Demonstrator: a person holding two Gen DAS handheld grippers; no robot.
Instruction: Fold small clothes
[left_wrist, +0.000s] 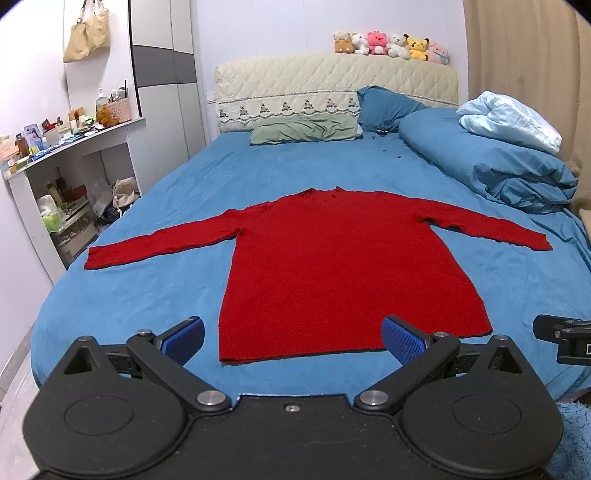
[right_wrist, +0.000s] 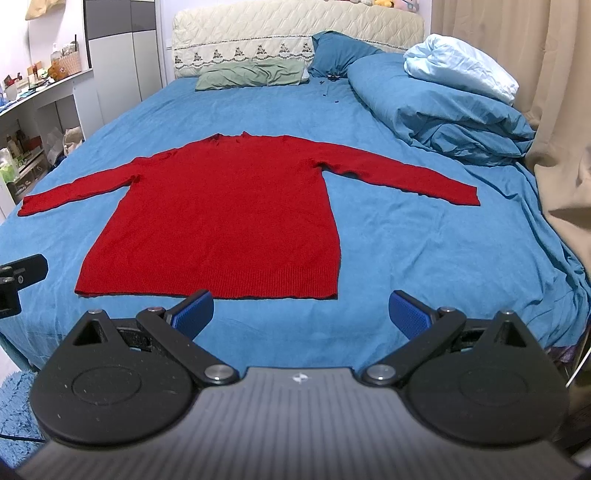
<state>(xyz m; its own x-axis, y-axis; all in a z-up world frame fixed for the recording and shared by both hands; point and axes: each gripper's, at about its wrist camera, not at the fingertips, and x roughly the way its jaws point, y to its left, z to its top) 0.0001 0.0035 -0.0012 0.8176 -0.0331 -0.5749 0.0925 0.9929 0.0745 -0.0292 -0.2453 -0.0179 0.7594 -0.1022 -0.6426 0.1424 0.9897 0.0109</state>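
A red long-sleeved sweater (left_wrist: 332, 266) lies flat on the blue bed sheet (left_wrist: 155, 295), sleeves spread out to both sides, hem toward me. It also shows in the right wrist view (right_wrist: 229, 221). My left gripper (left_wrist: 293, 341) is open and empty, hovering just short of the hem. My right gripper (right_wrist: 303, 314) is open and empty, just short of the hem's right part. Each gripper's body shows at the edge of the other's view.
A rolled blue duvet (left_wrist: 491, 162) with a pale blue blanket lies at the bed's right. A green pillow (left_wrist: 303, 129) and a blue pillow (left_wrist: 388, 107) lie by the headboard. A cluttered white shelf (left_wrist: 66, 177) stands left of the bed. A beige curtain (right_wrist: 554, 110) hangs at the right.
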